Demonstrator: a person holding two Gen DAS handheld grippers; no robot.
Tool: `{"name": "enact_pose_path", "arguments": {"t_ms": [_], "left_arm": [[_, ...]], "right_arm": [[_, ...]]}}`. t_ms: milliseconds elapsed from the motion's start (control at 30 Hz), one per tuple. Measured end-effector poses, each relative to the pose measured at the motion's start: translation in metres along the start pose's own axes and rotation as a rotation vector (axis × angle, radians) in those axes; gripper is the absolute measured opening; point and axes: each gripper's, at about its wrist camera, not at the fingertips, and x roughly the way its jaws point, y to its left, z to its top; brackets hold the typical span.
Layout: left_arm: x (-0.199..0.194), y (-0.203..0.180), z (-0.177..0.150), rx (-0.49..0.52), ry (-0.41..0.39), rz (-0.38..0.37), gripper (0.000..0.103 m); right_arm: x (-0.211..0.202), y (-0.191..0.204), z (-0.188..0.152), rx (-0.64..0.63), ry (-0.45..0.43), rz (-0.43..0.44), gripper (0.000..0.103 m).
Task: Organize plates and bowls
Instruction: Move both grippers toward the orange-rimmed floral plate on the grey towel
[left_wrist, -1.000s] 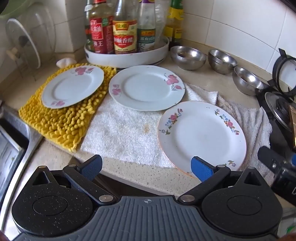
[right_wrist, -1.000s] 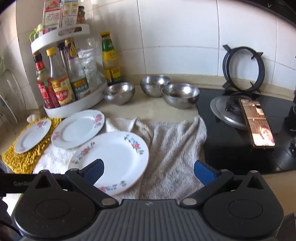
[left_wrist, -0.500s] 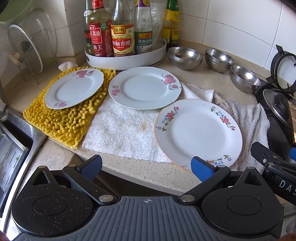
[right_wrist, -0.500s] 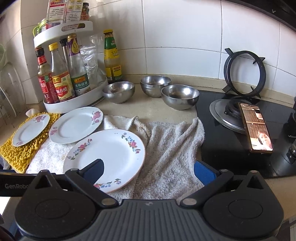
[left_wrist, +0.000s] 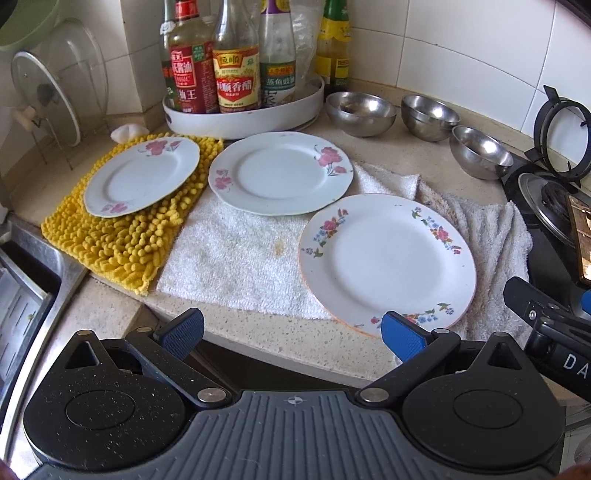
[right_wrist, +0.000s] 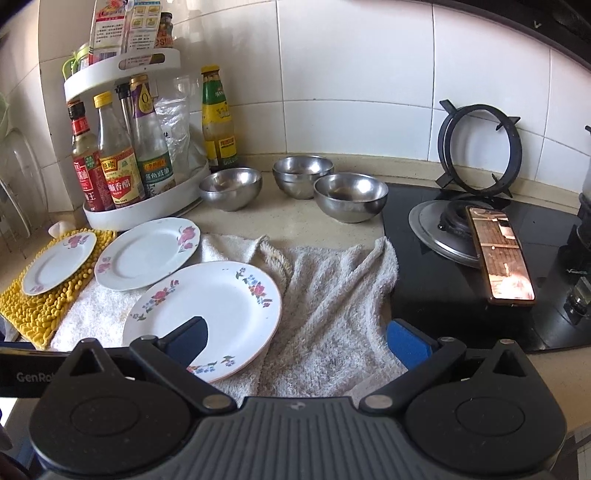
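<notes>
"GenRo" on left tongs (right_wrist: 22, 376); "DA" on right tongs (left_wrist: 570, 362).

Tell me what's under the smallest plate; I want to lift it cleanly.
The smallest plate lies on a yellow chenille mat on the counter. Whatever sits directly beneath the plate's centre is covered.

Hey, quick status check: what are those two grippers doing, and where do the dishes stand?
Left gripper open, empty. Right gripper open, empty. Three plates and three steel bowls on the counter, unstacked. Nothing in the way.
</notes>
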Motion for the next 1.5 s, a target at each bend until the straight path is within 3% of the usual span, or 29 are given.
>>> {"name": "enact_pose_path", "arguments": {"t_ms": [367, 533, 1067, 1500], "left_arm": [[-0.002, -0.008, -0.005, 0.013, -0.007, -0.021, 0.103], [0.005, -0.004, -0.007, 0.012, 0.012, -0.029, 0.103], [0.033, 0.000, 0.019, 0.047, 0.019, -0.068, 0.103], [0.048, 0.003, 0.024, 0.038, 0.042, -0.064, 0.103]], "right_arm": [[-0.005, -0.009, -0.004, -0.013, -0.016, -0.007, 0.103], [0.006, -0.004, -0.004, -0.016, 0.026, -0.018, 0.103], [0.029, 0.006, 0.012, 0.020, 0.050, -0.049, 0.103], [0.047, 0.009, 0.012, 0.015, 0.087, -0.013, 0.103]]}}
